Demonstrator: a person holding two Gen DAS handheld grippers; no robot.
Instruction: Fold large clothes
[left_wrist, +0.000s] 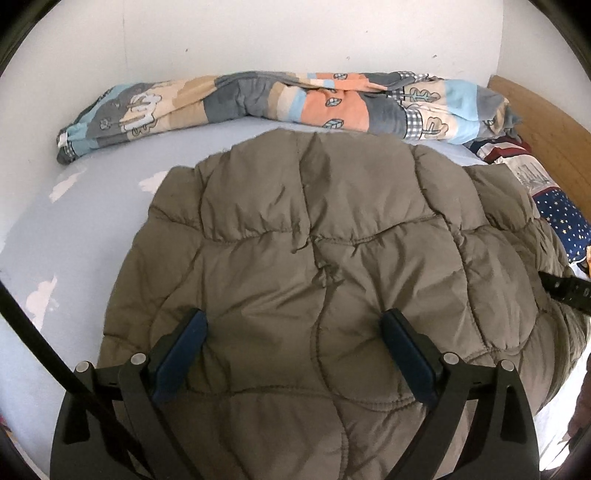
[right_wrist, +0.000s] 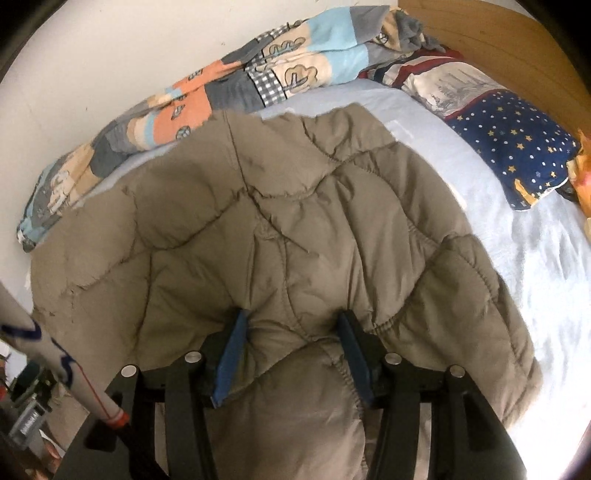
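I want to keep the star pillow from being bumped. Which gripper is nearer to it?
Right. The right gripper is on the jacket, with the star pillow up to its right. The left gripper sits further left on the jacket, farther from the pillow.

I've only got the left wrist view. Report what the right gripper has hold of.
Observer: The right gripper is shut on a puffed fold of the jacket, beside a gathered seam.
Operator: Now tell me what's off the jacket's right edge.
Observer: Bare sheet lies between the jacket and the starred pillow; the two don't touch.
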